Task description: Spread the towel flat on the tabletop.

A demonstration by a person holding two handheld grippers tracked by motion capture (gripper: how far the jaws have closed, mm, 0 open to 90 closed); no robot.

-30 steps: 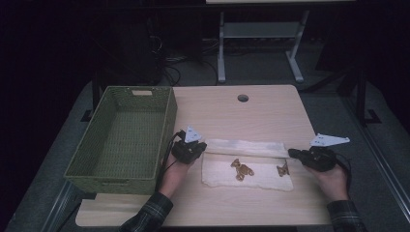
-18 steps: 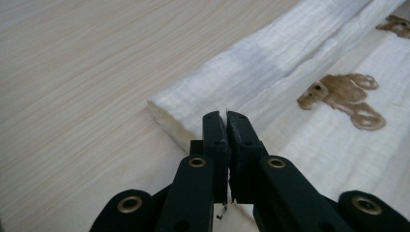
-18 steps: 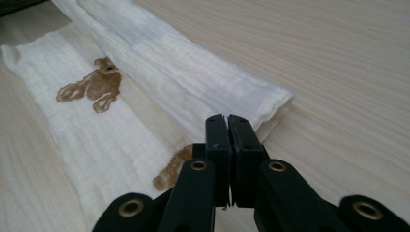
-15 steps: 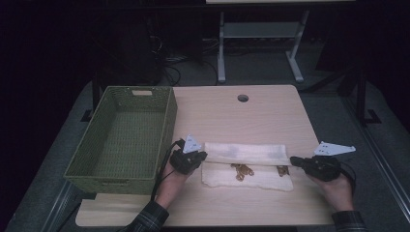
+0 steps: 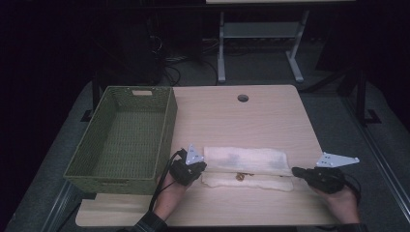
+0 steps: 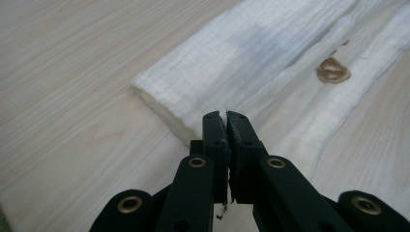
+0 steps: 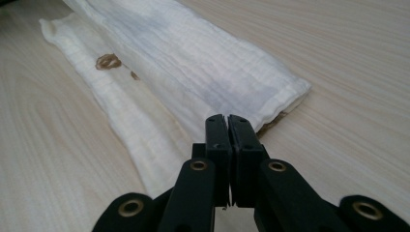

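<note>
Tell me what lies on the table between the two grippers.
The folded white cloth spans the stretch from the left gripper to the right gripper, seen in the high view; a brown print shows near its front edge.

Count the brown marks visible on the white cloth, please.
2: one loop-shaped mark and one small mark beside it, both on the cloth's lower layer. The folded layer may hide more.

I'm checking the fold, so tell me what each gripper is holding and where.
Both hold the white cloth. The left gripper is shut on its left end's folded edge, the right gripper on its right end's.
</note>
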